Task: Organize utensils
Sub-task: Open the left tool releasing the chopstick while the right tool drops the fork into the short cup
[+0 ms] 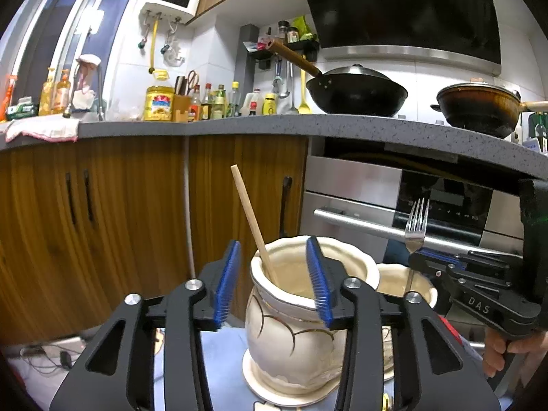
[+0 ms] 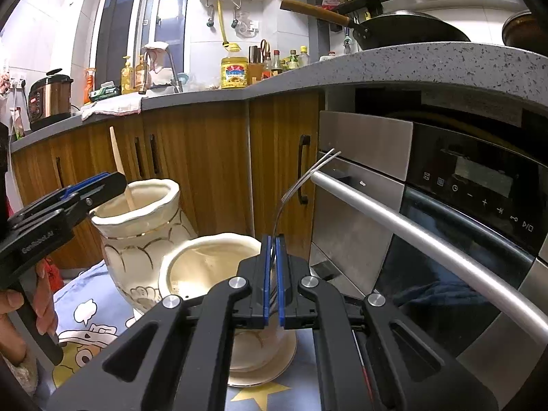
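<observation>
Two cream ceramic jars stand side by side on a printed cloth. The taller jar (image 1: 294,322) (image 2: 140,236) holds a wooden utensil handle (image 1: 253,226) (image 2: 121,171) leaning left. My left gripper (image 1: 274,284) is open, its blue pads astride the tall jar's rim, empty; it also shows in the right wrist view (image 2: 92,185). My right gripper (image 2: 273,281) is shut on a metal fork (image 2: 301,185) (image 1: 415,226), tines up, its handle over the shorter jar (image 2: 212,267) (image 1: 400,281).
A steel oven with a long bar handle (image 2: 411,226) stands close on the right. Wooden cabinet doors (image 1: 102,226) are behind the jars. The grey countertop (image 1: 239,126) above carries bottles, a wok and a pan. Cables lie on the floor at left (image 1: 51,352).
</observation>
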Available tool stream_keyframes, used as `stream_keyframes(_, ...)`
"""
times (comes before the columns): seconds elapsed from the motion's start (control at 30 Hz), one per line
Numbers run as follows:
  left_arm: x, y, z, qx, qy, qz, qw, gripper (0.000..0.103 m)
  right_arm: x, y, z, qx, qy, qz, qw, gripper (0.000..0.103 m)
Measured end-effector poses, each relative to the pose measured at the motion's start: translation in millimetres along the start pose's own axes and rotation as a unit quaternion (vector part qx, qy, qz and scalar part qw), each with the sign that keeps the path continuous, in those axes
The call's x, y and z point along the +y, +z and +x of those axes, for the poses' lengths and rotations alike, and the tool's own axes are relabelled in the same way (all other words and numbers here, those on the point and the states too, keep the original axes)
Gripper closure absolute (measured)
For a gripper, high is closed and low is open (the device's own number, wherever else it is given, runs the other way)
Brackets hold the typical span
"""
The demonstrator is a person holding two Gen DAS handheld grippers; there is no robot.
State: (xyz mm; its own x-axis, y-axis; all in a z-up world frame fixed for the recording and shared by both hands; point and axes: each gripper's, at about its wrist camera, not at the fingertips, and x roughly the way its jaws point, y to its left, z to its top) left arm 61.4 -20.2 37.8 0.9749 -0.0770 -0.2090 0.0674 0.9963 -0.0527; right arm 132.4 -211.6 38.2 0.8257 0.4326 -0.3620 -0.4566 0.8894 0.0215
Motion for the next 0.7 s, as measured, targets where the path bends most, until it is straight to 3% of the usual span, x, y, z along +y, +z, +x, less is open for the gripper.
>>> stream_keyframes(0.03, 0, 0, -1, -0.002, 0.001, -0.001, 1.0, 0.055, 0, 0, 0, 0.0, -0.001, -0.001, 1.0, 0.1)
stream_keyframes(0.1, 1, 1, -3, -0.006, 0.005, -0.004, 1.0, 0.041, -1, 0, 0, -0.001, -0.001, 0.0, 1.0, 0.1)
stream_keyframes(0.23, 6, 3, -6, -0.014, 0.009, -0.02, 0.9997, 0.032, -1, 0, 1, 0.0, -0.001, 0.001, 1.0, 0.097)
stream_keyframes(0.4, 12, 4, -11, -0.018, 0.016, -0.035, 0.9991, 0.014, -6, 2, -6, -0.016, 0.006, 0.015, 1.0, 0.048)
stream_keyframes(0.5, 15, 5, -19, -0.025, 0.024, -0.043, 0.9985, 0.007, -8, 4, -14, -0.031, 0.006, 0.02, 0.999, 0.032)
stream_keyframes(0.7, 16, -2, -36, -0.024, 0.036, -0.039, 0.9983, 0.005, -14, 3, -30, -0.057, -0.009, 0.039, 0.998, 0.005)
